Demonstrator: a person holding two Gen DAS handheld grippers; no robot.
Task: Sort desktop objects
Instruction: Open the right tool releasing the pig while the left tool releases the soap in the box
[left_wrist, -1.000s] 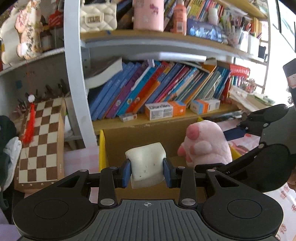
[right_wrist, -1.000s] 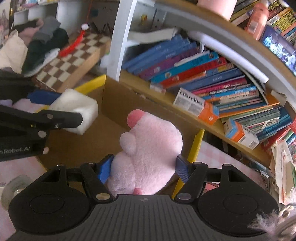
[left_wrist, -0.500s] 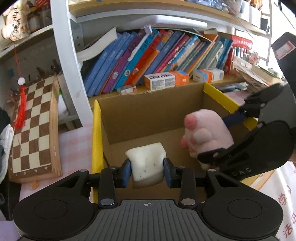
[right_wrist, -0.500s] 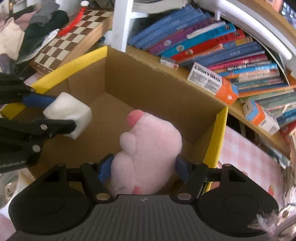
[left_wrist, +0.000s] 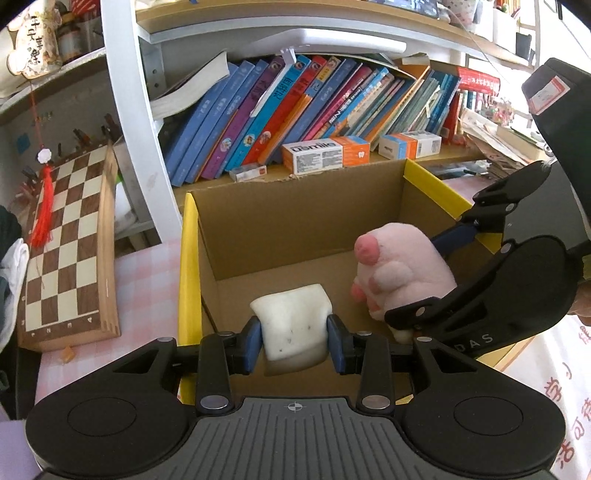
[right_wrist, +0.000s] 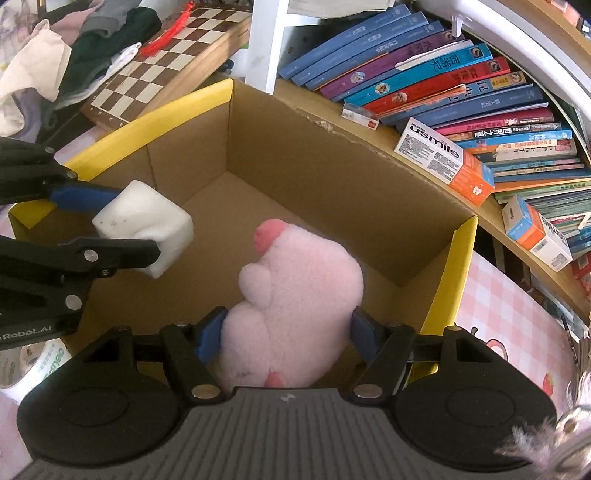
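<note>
I have the white foam block (left_wrist: 293, 325) pinched between the blue pads of the left gripper (left_wrist: 294, 341), hanging just inside the near left part of the open cardboard box with yellow-taped edges (left_wrist: 189, 258). The right gripper (right_wrist: 286, 338) is closed wide around the pink plush paw toy (right_wrist: 295, 295), held over the box's right half.

My worry is the crowding: both grippers sit close together over one box, and the right one's upper finger (left_wrist: 458, 234) reaches past the plush, so a sideways drift could knock them together or clip the yellow right rim (right_wrist: 448, 273).

The foam looks squashed, so it may cling to a pad and tumble unevenly when I let go. The plush bulges past the fingers; released too high, I judge it could bounce toward the near edge, out onto the pink checked worktop (right_wrist: 509, 314).
</note>
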